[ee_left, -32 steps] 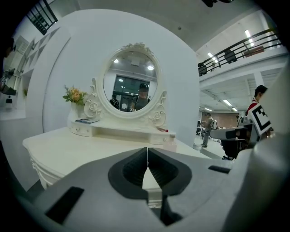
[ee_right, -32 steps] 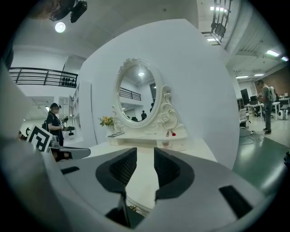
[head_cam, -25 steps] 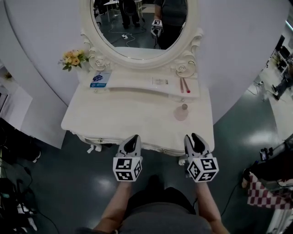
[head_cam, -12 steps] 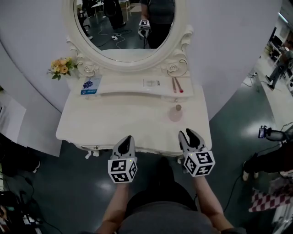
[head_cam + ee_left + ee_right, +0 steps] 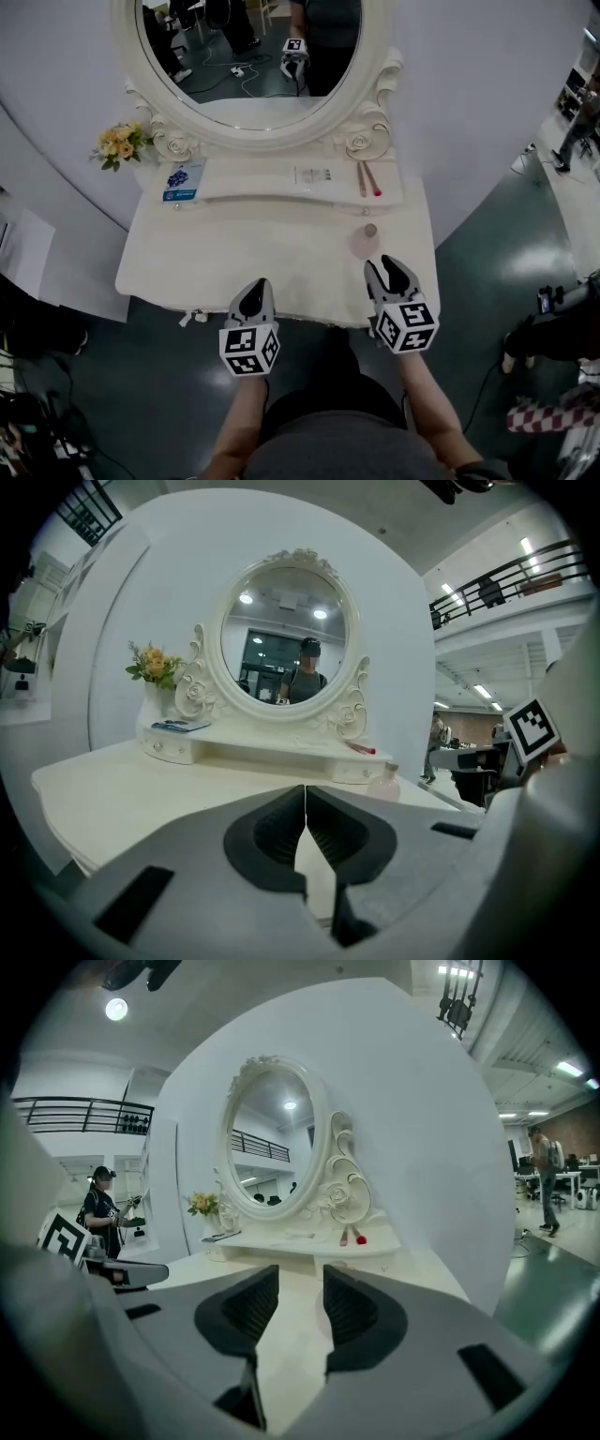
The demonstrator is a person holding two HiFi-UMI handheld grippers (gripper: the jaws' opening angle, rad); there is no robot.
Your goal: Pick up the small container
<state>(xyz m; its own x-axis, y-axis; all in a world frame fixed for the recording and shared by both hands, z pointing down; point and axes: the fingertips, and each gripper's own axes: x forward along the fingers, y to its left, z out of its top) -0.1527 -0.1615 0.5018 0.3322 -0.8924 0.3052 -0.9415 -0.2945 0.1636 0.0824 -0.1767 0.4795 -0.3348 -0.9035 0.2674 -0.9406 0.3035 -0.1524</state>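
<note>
We list a white dressing table (image 5: 234,258); oval mirror (image 5: 246,66) at twelve o'clock; flowers (image 5: 119,143) at ten; red-tipped sticks (image 5: 367,178) at one.

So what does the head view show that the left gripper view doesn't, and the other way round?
Only the head view: the dark glossy floor, the person's bare forearms and a red-and-white checked cloth at lower right. Only the left gripper view: the left claw seen along its jaws, which meet with nothing between them, plus ceiling strip lights and a black balcony railing. Both: the white carved dressing table, its oval white-framed mirror, the bunch of yellow flowers and the small pale pink bottle.
</note>
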